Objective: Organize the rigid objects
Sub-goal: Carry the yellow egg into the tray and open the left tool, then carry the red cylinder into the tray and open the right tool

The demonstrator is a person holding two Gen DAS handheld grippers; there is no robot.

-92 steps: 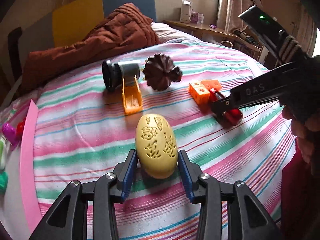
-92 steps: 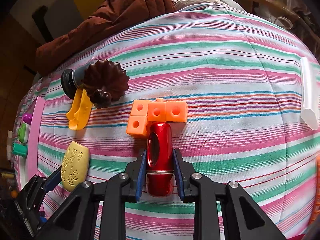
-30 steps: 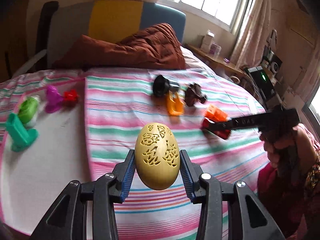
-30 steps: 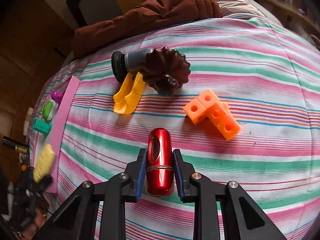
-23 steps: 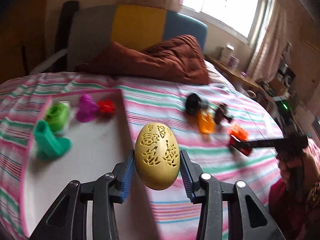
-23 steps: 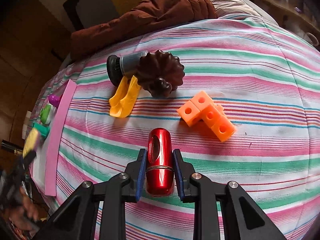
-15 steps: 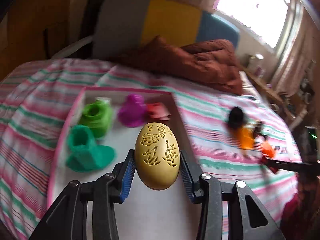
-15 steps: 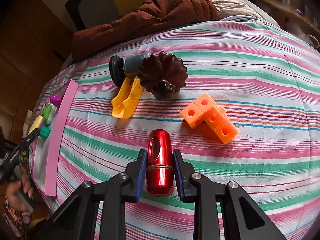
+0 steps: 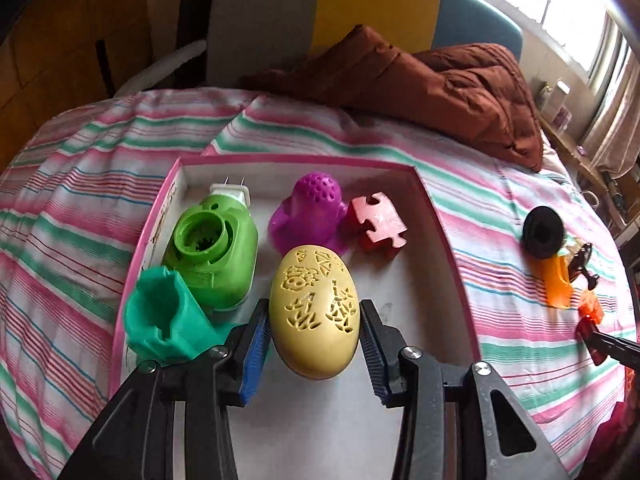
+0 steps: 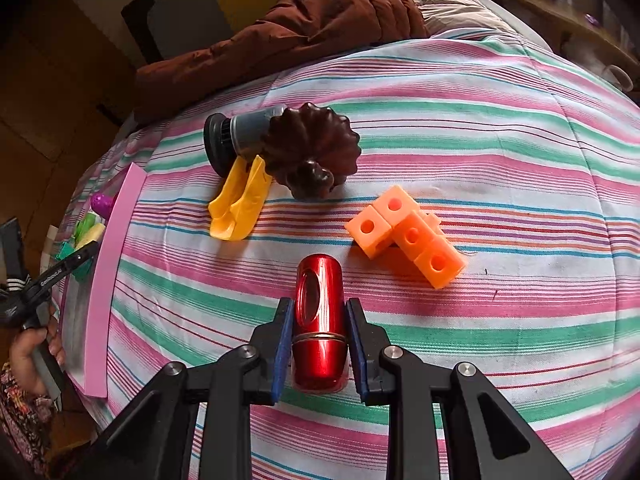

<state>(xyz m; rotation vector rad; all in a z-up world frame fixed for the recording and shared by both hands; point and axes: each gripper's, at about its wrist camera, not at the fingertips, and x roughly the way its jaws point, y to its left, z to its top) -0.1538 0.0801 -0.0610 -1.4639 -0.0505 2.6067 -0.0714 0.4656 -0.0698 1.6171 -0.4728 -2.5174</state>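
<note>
My left gripper (image 9: 314, 316) is shut on a yellow carved egg (image 9: 313, 312) and holds it over the white floor of the pink-rimmed tray (image 9: 436, 216). In the tray lie a green plug-in device (image 9: 212, 252), a teal piece (image 9: 164, 320), a purple piece (image 9: 312, 208) and a red puzzle piece (image 9: 376, 224). My right gripper (image 10: 319, 320) is shut on a red metal cylinder (image 10: 319, 312) above the striped bedspread. Orange cubes (image 10: 408, 236), a brown fluted mould (image 10: 312, 152), a yellow piece (image 10: 240, 200) and a black-grey cylinder (image 10: 236, 136) lie beyond it.
The tray rim (image 10: 108, 276) shows at the far left of the right wrist view, with the left gripper (image 10: 60, 268) over it. A brown quilt (image 9: 440, 80) lies at the back of the bed. A chair (image 9: 320, 12) stands behind.
My left gripper has carried the egg left from the bedspread to over the tray and lower toward its floor. My right gripper has held still with the red cylinder.
</note>
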